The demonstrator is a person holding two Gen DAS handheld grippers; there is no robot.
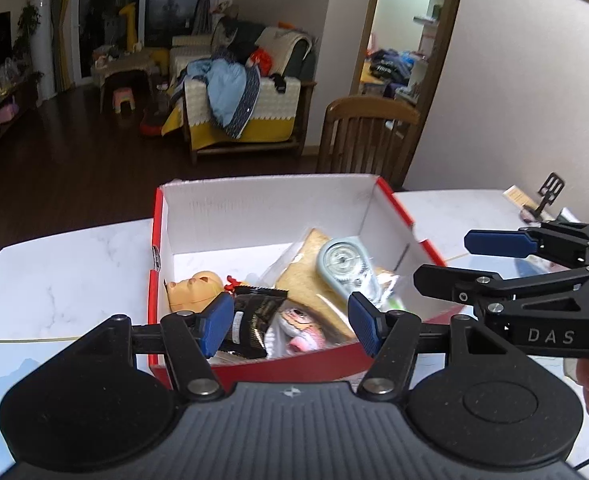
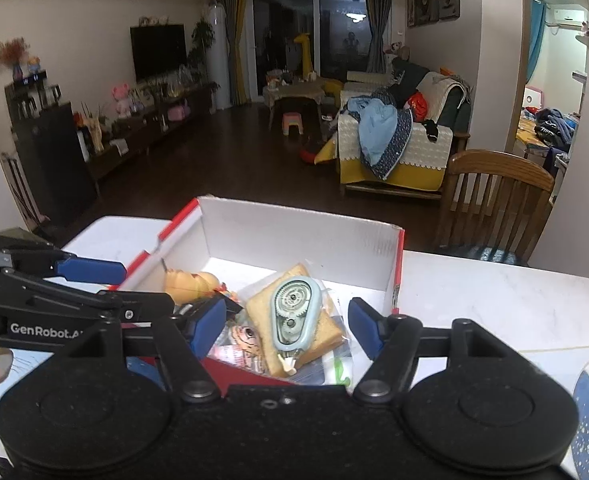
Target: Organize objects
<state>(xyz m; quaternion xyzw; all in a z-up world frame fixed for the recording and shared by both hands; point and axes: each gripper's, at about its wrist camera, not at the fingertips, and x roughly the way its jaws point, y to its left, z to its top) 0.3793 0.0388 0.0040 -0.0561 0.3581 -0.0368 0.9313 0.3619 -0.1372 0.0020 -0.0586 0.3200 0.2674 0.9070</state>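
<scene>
- Past the tabletop (image 2: 494,300) you see a wooden chair (image 2: 494,196), pushed up to its far edge.
- Beyond it you have a sofa (image 2: 398,148) with a cream and yellow cover, heaped with a light blue jacket (image 2: 378,128) and other clothes.
- A dark TV (image 2: 158,50) hangs on your left wall above a low cabinet (image 2: 142,128) crowded with small items.
- A yellow giraffe toy (image 2: 304,54) stands by the dark glass doors.
- A low table (image 2: 294,92) sits mid-room with a small pastel stool (image 2: 292,122) in front of it.
- Through the doorway on your right, clothes lie piled in a lit room (image 1: 394,64).
</scene>
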